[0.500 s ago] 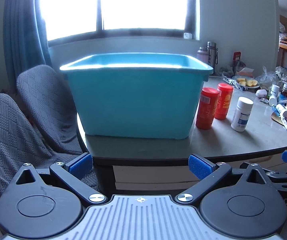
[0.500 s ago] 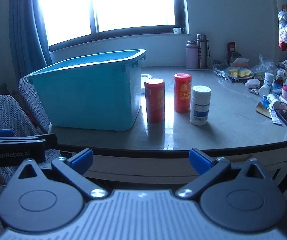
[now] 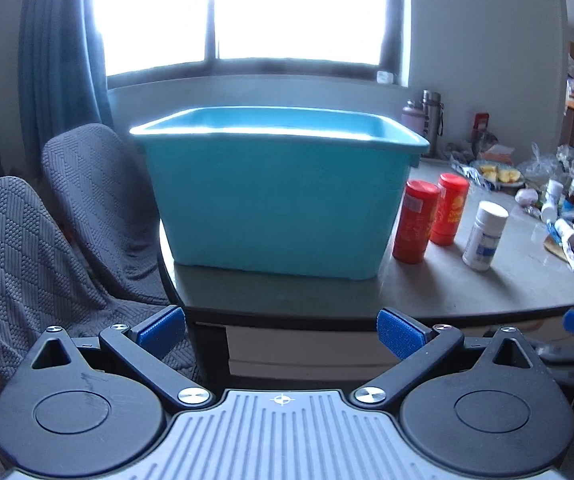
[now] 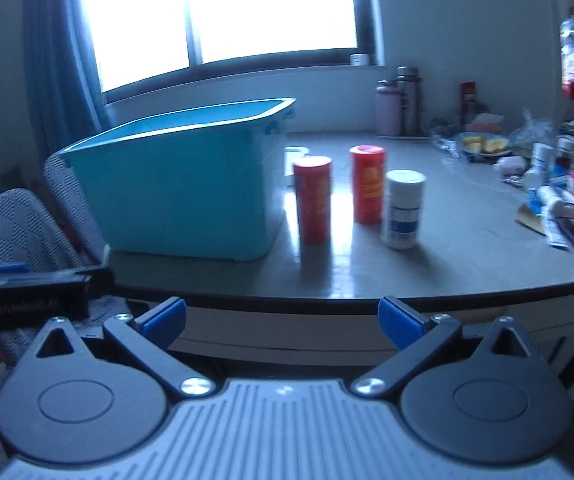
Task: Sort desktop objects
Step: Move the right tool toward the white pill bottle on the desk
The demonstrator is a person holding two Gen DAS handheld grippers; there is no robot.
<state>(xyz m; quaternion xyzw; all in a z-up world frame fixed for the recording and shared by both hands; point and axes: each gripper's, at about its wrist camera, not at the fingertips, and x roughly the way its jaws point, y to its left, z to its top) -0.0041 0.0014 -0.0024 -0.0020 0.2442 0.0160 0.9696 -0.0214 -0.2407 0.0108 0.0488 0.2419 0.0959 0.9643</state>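
Note:
A big teal plastic bin (image 3: 279,200) stands on the left end of the grey table (image 3: 467,292); it also shows in the right wrist view (image 4: 175,196). Right of it stand two red canisters (image 3: 415,222) (image 3: 449,210) and a white bottle with a blue label (image 3: 485,236). The right wrist view shows the canisters (image 4: 313,200) (image 4: 367,184) and the white bottle (image 4: 403,208) straight ahead. My left gripper (image 3: 281,330) is open and empty, short of the table's front edge. My right gripper (image 4: 281,322) is open and empty, also short of the edge.
Two grey covered chairs (image 3: 99,208) stand left of the table. Small bottles, tubes and bags (image 3: 567,208) crowd the table's right end, with a plate of fruit (image 4: 483,145) and flasks (image 4: 407,100) at the back. The left gripper's body (image 4: 27,292) shows at left in the right wrist view.
Both grippers have shifted a little; the right wrist view is blurred with motion and has moved slightly closer to the canisters. Both stay open.

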